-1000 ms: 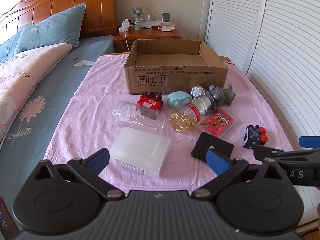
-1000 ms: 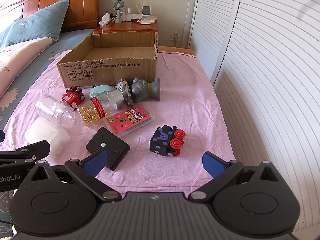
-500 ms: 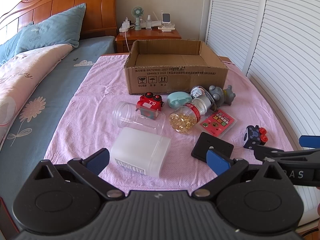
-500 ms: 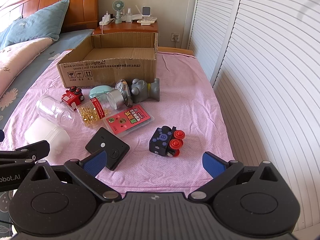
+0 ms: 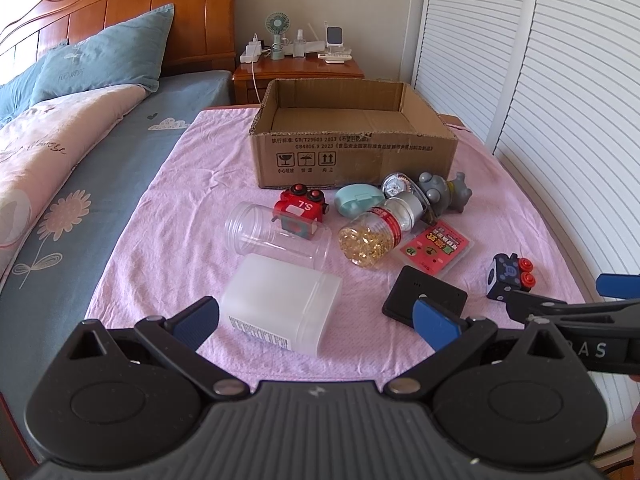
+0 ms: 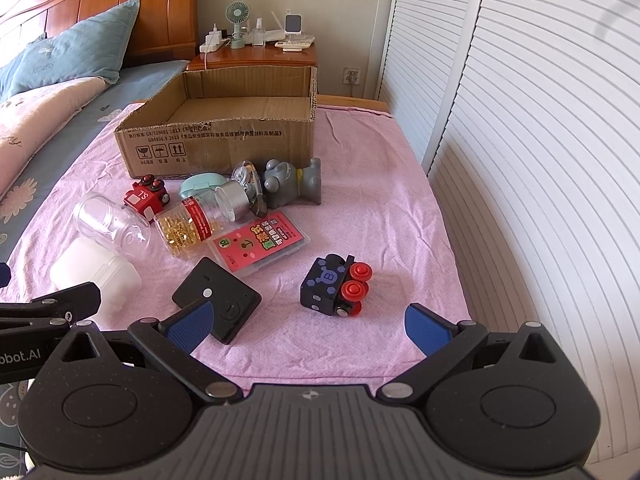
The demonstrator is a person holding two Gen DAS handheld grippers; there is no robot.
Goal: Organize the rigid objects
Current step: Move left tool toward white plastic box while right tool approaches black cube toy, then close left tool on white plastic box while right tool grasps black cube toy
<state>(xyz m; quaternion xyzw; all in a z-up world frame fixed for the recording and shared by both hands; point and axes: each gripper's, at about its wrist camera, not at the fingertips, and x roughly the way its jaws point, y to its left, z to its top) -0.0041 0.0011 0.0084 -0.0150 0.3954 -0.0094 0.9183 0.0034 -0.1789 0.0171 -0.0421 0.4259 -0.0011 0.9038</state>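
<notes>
An open cardboard box [image 5: 352, 148] [image 6: 224, 140] stands at the far side of a pink cloth. In front of it lie a red toy car [image 5: 300, 210], a teal case [image 5: 356, 198], a capsule bottle [image 5: 374, 236], a grey figurine [image 5: 442, 192], a red card pack [image 5: 438, 246], a clear jar [image 5: 272, 236], a frosted white container [image 5: 282, 310], a flat black device [image 6: 218, 298] and a black toy train [image 6: 338, 284]. My left gripper [image 5: 316, 320] hangs open just short of the white container. My right gripper [image 6: 308, 326] is open just short of the toy train.
The pink cloth [image 5: 180, 216] covers the end of a bed with a grey sheet [image 5: 100, 184], a quilt and pillows at left. A wooden nightstand [image 5: 298, 72] with a small fan stands behind the box. White louvred doors [image 6: 520, 140] run along the right.
</notes>
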